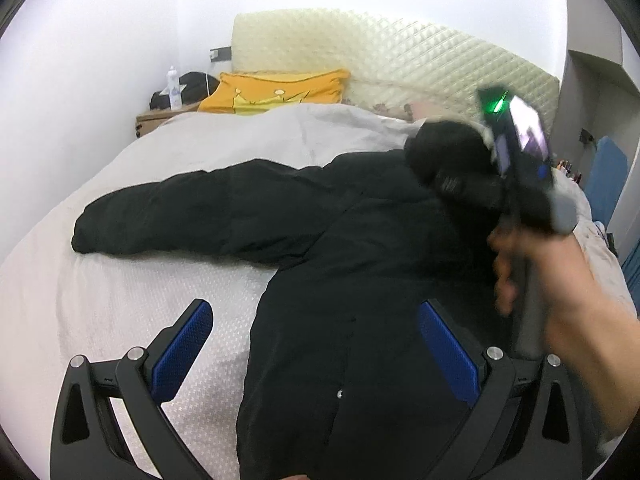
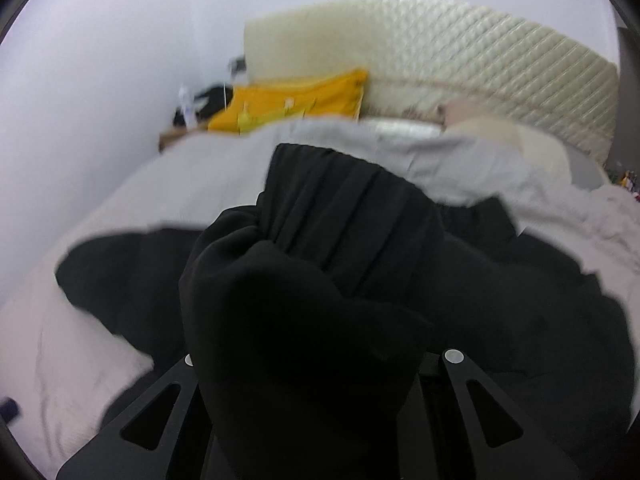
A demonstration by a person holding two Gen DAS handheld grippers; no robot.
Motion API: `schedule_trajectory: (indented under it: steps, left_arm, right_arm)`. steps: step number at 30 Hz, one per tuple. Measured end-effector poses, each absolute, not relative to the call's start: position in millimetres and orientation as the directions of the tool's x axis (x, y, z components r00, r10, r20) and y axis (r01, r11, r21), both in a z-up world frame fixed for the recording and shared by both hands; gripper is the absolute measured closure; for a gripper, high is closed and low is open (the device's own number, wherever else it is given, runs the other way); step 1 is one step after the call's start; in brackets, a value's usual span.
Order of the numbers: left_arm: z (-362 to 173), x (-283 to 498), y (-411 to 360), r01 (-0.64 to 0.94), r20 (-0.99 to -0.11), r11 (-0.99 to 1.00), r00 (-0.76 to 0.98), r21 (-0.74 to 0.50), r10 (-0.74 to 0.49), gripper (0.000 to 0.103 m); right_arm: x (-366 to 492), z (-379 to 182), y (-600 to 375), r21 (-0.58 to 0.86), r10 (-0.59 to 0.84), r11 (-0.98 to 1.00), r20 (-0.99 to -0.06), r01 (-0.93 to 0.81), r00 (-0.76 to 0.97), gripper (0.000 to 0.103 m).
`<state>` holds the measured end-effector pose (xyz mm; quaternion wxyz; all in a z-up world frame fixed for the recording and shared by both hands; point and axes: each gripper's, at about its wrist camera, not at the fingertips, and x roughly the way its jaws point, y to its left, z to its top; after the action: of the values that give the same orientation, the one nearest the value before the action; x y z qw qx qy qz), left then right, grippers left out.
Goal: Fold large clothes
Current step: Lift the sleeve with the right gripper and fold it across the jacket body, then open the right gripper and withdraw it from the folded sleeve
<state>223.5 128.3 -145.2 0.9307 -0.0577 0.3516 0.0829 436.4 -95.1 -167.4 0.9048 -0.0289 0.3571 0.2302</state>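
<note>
A large black jacket (image 1: pixel 340 232) lies spread on the bed, one sleeve (image 1: pixel 168 216) stretched out to the left. My left gripper (image 1: pixel 316 340) is open above the jacket's lower body, its blue pads (image 1: pixel 184 348) wide apart. My right gripper (image 1: pixel 516 184) shows in the left wrist view at the right, held in a hand, shut on the jacket's other sleeve and lifting it off the bed. In the right wrist view the bunched black sleeve (image 2: pixel 320 272) fills the middle and hides the fingertips; the view is blurred.
The bed (image 1: pixel 120 300) has a pale grey cover. A yellow pillow (image 1: pixel 276 90) and a cream quilted headboard (image 1: pixel 400 60) are at the far end. A bedside table with a bottle (image 1: pixel 174 90) stands at far left. A white wall runs along the left.
</note>
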Motion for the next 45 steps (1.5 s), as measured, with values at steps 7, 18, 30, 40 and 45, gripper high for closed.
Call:
schedule_trajectory:
  steps: [7, 18, 30, 40, 45]
  left_arm:
    - [-152.9, 227.3, 127.4, -0.188, -0.678, 0.981, 0.728, -0.050, 0.105, 0.000]
    - [-130.7, 222.7, 115.8, -0.148, -0.672, 0.987, 0.737, -0.065, 0.066, 0.000]
    - [-60.2, 191.2, 78.5, -0.084, -0.608, 0.993, 0.794, -0.081, 0.018, 0.000]
    - [-29.9, 151.6, 39.5, -0.031, -0.555, 0.999, 0.832, -0.031, 0.008, 0.000]
    - [-33.0, 140.1, 23.6, 0.004, -0.548, 0.999, 0.836, -0.041, -0.026, 0.000]
  right_arm:
    - [424.0, -218.0, -87.4, 0.096, 0.369, 0.896, -0.702, -0.433, 0.609, 0.091]
    - [384.3, -158.2, -108.1, 0.165, 0.459, 0.859, -0.665, -0.484, 0.588, 0.018]
    - [321.2, -34.8, -204.3, 0.148, 0.413, 0.906, -0.504, -0.396, 0.758, 0.018]
    - [227.9, 15.1, -287.0, 0.089, 0.305, 0.951, -0.409, -0.295, 0.860, 0.018]
    - [188.8, 5.5, -319.0, 0.089, 0.287, 0.957, -0.409, -0.275, 0.866, 0.018]
